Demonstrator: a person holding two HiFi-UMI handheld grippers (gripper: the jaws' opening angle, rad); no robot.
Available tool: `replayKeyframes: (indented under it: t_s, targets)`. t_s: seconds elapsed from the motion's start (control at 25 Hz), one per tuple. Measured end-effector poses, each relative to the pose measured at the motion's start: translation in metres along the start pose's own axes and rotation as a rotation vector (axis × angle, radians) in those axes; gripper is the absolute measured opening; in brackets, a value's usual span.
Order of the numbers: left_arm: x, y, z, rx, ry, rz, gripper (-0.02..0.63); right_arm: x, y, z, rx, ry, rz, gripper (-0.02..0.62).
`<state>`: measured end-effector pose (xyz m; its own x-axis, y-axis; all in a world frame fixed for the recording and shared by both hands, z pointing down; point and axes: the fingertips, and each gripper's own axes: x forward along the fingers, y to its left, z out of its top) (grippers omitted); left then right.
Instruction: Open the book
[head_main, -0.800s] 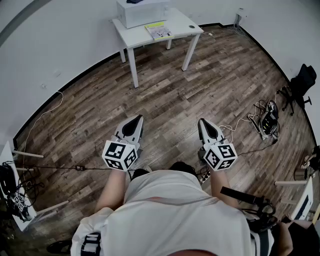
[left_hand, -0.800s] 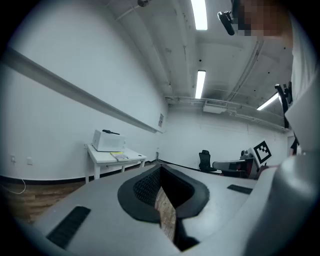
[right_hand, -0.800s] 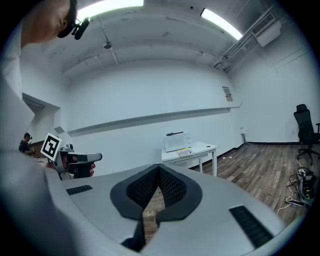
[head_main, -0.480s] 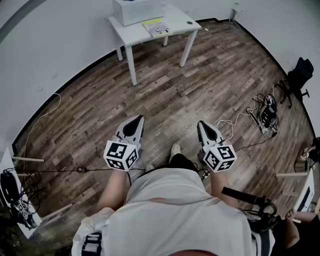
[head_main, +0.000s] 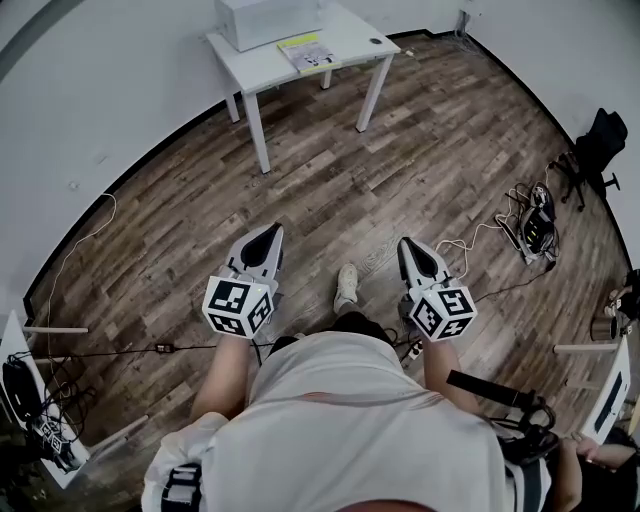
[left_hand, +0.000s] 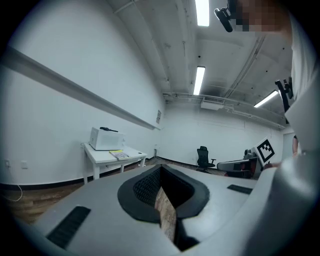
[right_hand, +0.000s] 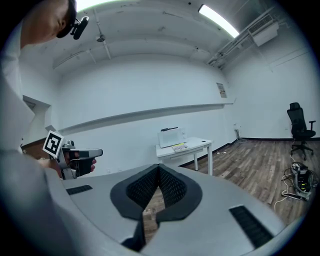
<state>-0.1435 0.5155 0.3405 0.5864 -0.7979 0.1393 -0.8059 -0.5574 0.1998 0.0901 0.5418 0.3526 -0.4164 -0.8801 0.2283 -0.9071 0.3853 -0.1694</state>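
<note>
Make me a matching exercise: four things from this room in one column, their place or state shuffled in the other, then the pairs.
1 book
2 white box
3 black chair
4 left tool

A shut, holding nothing
B on the wood floor near the right wall
C lying flat on the middle of the table
D standing at the table's far end, by the wall

Pairs: 1-C, 2-D, 3-B, 4-A

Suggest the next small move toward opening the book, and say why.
Probably step forward toward the table. The book lies on it, apparently closed, beside a white box and far ahead of both grippers. The left gripper and right gripper are shut, empty and pointing roughly that way, so neither can reach the book from here.
</note>
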Motion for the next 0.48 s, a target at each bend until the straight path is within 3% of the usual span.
replayKeyframes:
  t_s: [0.48]
  targets:
    - [0.113,0.035,0.034,0.007,0.001,0.018,0.011,0.096,-0.076,0.041,0.012,-0.024,0.031,-0.005]
